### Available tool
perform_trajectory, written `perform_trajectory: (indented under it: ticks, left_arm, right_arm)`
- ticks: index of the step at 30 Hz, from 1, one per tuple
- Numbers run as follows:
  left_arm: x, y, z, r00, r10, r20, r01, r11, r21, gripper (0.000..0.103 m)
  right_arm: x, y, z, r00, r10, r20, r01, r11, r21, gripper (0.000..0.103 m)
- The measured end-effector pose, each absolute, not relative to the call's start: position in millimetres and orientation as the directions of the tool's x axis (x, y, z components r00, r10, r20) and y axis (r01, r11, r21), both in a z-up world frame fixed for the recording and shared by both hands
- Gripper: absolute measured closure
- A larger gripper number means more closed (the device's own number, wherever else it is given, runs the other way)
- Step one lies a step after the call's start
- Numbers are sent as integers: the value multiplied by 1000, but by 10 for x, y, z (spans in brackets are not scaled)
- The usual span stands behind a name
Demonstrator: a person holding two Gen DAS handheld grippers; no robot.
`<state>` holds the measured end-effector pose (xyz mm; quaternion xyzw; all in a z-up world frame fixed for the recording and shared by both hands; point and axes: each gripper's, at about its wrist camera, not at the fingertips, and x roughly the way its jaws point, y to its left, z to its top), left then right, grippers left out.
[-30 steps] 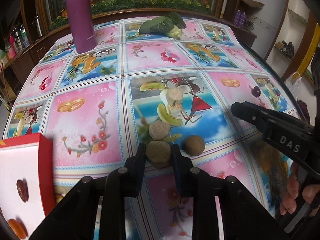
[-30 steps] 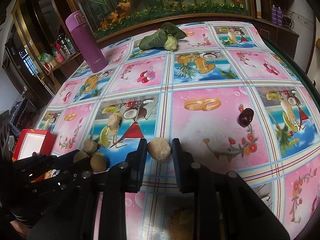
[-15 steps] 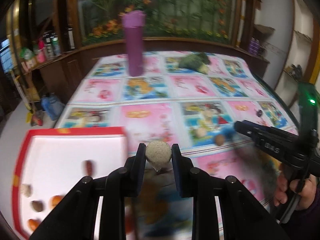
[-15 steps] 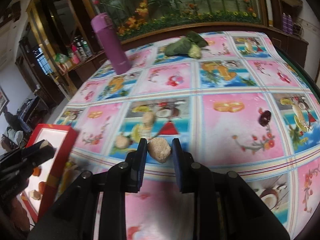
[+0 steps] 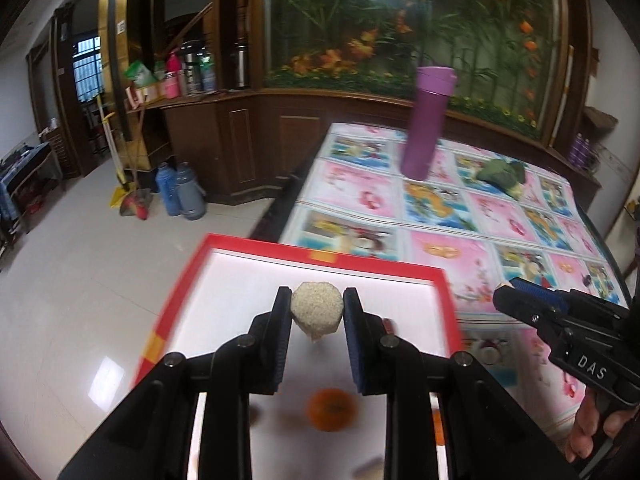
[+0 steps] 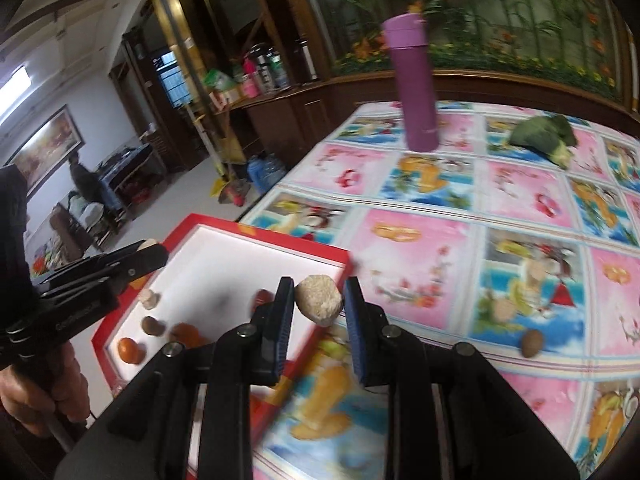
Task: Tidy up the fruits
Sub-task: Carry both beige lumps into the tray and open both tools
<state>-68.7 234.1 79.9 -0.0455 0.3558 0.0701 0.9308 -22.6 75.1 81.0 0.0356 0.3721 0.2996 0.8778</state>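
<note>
The bench [image 6: 460, 248] carries a red-rimmed white box [image 5: 240, 280] at its edge. The left hand-held gripper [image 5: 317, 312] pinches a pale rough fruit [image 5: 317, 310] above the box. The right hand-held gripper [image 6: 319, 306] pinches a tan lumpy fruit [image 6: 319, 305] over the box's rim.

- A home's living room: dark wooden cabinets [image 5: 240, 136], a large planted aquarium [image 5: 400, 24]
- Broom [image 5: 110, 152], thermos flasks [image 5: 180, 190] on tiled floor [image 5: 80, 280]
- Framed painting [image 6: 44, 144]
</note>
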Motion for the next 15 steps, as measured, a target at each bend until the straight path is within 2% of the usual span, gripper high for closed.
perform_trajectory:
  ticks: [15]
  left_arm:
    - [-324,3048,339,593,95,-800,-222,974,-48,79]
  right_arm:
    - [206,1841,494,383,503,-775,-544,801,251,76]
